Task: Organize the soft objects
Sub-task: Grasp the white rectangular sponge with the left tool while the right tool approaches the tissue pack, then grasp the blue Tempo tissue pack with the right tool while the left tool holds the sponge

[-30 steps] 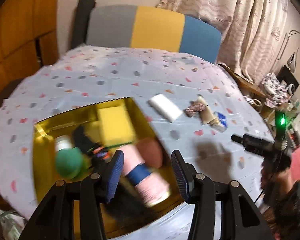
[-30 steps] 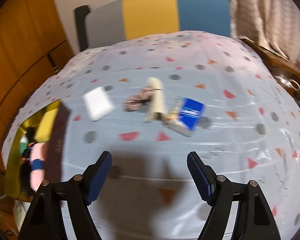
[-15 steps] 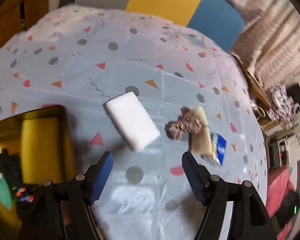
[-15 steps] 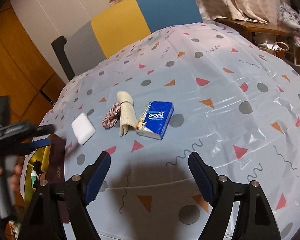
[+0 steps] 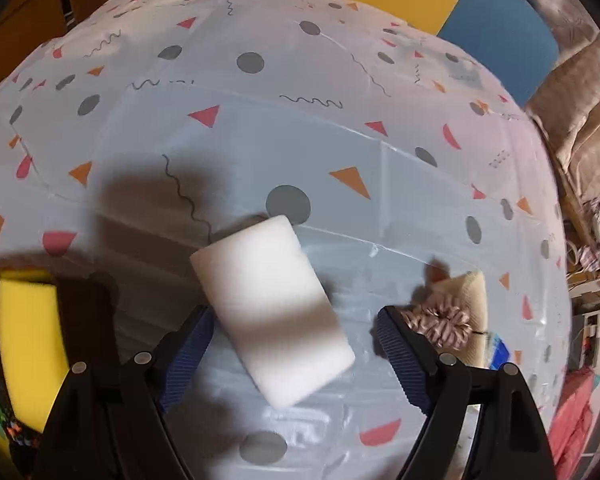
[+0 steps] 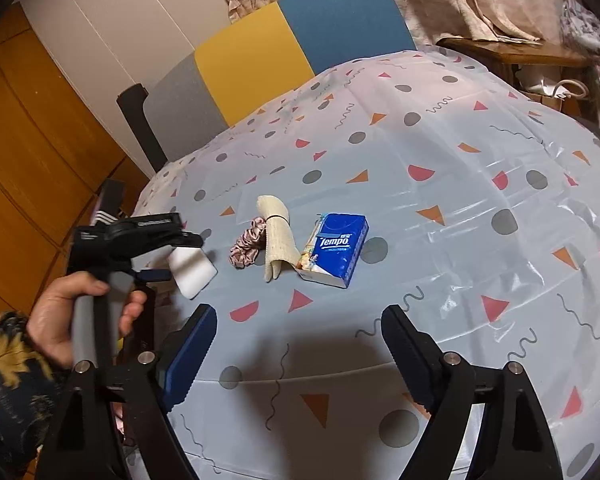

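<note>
A white sponge block lies on the patterned tablecloth. My left gripper points steeply down over it. Its jaws are opening and the sponge lies between them, unpressed. From the right wrist view the left gripper straddles the white sponge. To its right lie a pink scrunchie, a beige rolled cloth and a blue Tempo tissue pack. My right gripper hovers nearer the table's front edge, with its jaws opening and nothing between them.
A yellow sponge and dark items sit at the lower left. A grey, yellow and blue chair back stands behind the table. A hand in a patterned sleeve holds the left gripper. Curtains and a wooden side table are at the right.
The left gripper left the gold tin, moved right and down over the white sponge, and its jaws widened. The right gripper's view rolled and its jaws widened a little.
</note>
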Available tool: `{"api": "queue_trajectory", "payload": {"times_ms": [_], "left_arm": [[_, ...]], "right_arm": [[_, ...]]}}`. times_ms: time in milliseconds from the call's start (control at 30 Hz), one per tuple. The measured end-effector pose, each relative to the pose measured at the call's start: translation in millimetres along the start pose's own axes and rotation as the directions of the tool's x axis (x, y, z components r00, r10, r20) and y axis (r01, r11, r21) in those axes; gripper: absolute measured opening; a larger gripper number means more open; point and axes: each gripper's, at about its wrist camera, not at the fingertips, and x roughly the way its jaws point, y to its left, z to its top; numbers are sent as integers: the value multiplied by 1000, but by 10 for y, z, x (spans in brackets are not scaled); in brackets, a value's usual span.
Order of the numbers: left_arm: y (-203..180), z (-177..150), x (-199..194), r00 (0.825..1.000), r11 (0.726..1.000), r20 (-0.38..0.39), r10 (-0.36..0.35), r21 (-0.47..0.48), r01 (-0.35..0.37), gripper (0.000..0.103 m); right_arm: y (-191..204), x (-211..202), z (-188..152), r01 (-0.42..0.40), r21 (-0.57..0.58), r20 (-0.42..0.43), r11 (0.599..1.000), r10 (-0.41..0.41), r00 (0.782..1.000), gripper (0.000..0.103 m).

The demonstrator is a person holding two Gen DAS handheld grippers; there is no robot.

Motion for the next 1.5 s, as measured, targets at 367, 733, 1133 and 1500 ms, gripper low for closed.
{"api": "queue_trajectory", "payload": {"times_ms": [367,733,1133,1500], "left_arm": [[-122,-263,1,998,990,29,61,128,-64,60],[-436,-1705,-599,996,887,74,-50,461,10,60],[-382,-2733,-506,977,795,180,-111,606,-22,61],[-303,-2766,-469,960,806,205,-193,591,36,62]], "right_arm": [[-31,-22,19,17,5,19,1000,-17,1000,85],[-353,6,29,81,138,-2,987,-81,997,85],[-404,146,-65,113,140,-67,984,-104,992,85],[-150,614,359,151,109,-141,982,-135,981,79]]}}
